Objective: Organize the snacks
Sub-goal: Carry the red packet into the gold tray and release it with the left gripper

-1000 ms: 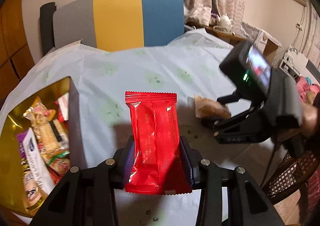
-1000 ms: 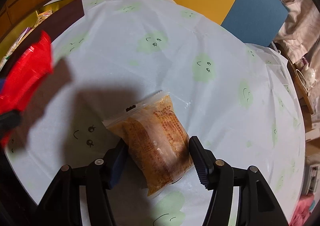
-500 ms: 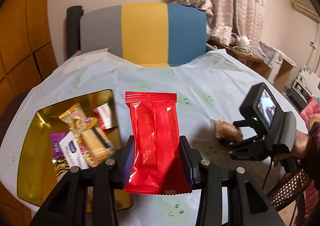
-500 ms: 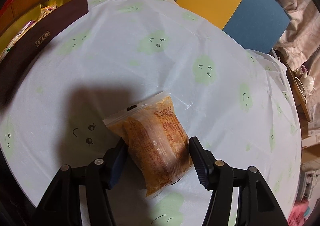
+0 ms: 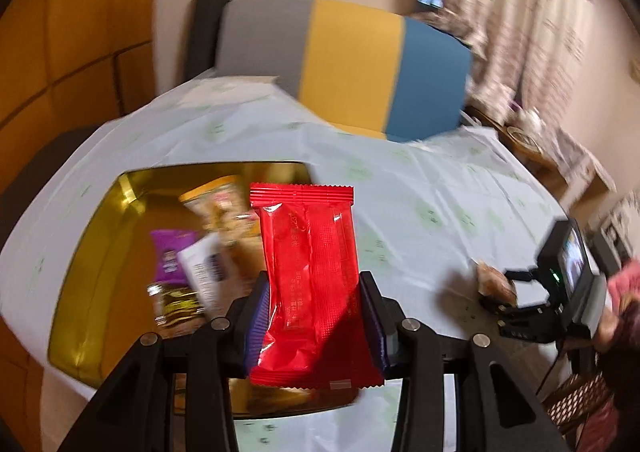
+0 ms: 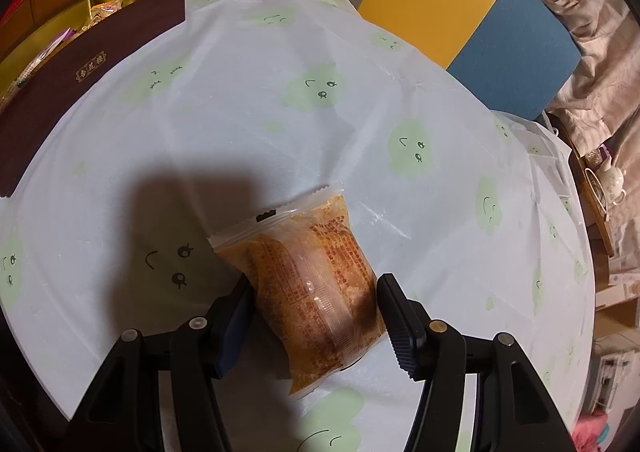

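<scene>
Several snacks already lie in the gold box [image 5: 100, 252]. Left gripper [image 5: 314, 328] clamps a red packet [image 5: 312, 276] above it. Right gripper [image 6: 316, 316] straddles the brown packet [image 6: 316, 284], unclamped.

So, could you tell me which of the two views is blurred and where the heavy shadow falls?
Left wrist view: motion-smeared, box contents and curtains soft, only the red packet in the left gripper sharp. Right wrist view: crisp, with a dark shadow on the tablecloth beside the brown snack packet.

The left gripper [image 5: 314, 326] is seen low in its frame, jaws clamped on a red packet [image 5: 310, 284]. The right gripper [image 6: 314, 322] is angled steeply down, jaws apart around an orange packet [image 6: 312, 284], neither pad clearly pressed on it.
</scene>
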Available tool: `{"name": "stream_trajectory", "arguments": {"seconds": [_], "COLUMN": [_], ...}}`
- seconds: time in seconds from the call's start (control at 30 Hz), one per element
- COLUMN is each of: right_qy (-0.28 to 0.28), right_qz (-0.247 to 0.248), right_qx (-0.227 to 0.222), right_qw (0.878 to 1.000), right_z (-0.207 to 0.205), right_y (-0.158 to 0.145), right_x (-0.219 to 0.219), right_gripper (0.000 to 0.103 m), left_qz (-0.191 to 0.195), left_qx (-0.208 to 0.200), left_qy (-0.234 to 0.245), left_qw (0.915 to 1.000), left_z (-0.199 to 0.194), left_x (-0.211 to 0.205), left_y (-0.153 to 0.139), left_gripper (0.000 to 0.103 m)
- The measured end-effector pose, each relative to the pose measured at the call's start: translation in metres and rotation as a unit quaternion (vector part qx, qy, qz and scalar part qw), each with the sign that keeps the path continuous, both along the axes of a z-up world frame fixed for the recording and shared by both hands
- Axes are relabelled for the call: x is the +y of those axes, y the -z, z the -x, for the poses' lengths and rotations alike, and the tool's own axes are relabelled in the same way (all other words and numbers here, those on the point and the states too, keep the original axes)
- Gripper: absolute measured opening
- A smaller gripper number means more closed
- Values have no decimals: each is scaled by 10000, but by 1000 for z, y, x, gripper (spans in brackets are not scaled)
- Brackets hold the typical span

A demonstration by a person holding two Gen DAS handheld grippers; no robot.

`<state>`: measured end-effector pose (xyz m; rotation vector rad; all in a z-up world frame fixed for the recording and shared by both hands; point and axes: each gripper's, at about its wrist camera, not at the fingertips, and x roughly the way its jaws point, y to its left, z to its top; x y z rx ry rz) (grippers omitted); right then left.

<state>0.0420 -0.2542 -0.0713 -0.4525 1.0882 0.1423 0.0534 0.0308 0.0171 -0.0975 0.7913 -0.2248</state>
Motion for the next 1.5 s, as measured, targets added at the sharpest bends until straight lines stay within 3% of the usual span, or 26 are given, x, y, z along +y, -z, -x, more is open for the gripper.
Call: {"name": "stream_trajectory", "arguments": {"seconds": [0.17,0.33,0.57,0.77,1.0,1.27,1.5], "right_qy": [-11,-75,-78,-74,-76,-76,-53], "right_qz": [8,96,120,109,113,122,137], "right_qx": [6,-28,-41,-38,-39,-46,-55], "right_qw": [10000,9999,9999,9999,9999,9999,9999], "right_z": [0,2,4,4,4,4,4], "right_y": [0,-1,-1,-2,-2,-2,-3], "right_x": [-1,1,3,3,3,2,2], "right_gripper": [61,60,60,60,60,60,60], "left_qz": [239,518,890,727,284,-122,-260], "left_qx": [100,292,660,1121,1345,891,517], "left_qy": [-750,-1431,-1546,-1555,-1583,-1656,-1469], "left_qw": [9968,9879,9817,9788,9778,9821,9875], "left_z": [-3,-1,-11,-32,-34,-25,-16], "left_x": [63,117,133,124,117,111,91], "left_y": [1,11,34,64,79,56,36], "left_gripper": [43,43,43,44,51,52,52]}}
